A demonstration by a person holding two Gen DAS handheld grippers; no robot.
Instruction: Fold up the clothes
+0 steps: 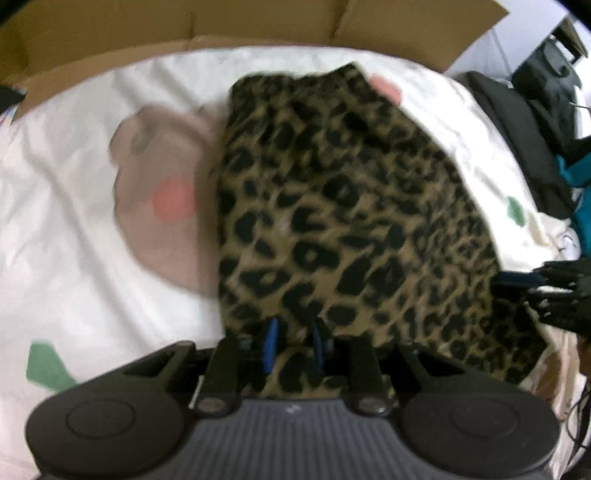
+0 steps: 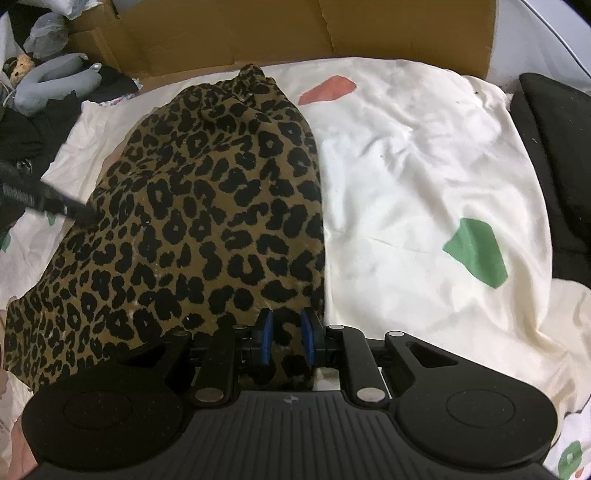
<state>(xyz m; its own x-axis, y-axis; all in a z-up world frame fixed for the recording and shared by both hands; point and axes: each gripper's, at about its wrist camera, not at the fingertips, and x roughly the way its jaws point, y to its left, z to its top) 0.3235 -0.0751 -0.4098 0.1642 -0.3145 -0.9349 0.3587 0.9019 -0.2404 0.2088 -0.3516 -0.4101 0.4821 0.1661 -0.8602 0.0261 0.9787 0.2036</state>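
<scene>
- Here, the leopard-print garment (image 2: pixel 207 206) is lying in a long strip on the bed sheet (image 2: pixel 406 155), running near to far.
- The left gripper (image 1: pixel 293 345) and right gripper (image 2: pixel 287 338) are each pinching its near hem, jaws narrowed onto cloth.
- Probably it is handling light, limp and slightly slippery; corners are offering the surest hold.

Matt leopard-print cloth (image 2: pixel 207 206) is lying on a smooth, slightly shiny sheet (image 2: pixel 406 155); dull brown cardboard (image 2: pixel 229 33) is standing at 12 o'clock.
</scene>
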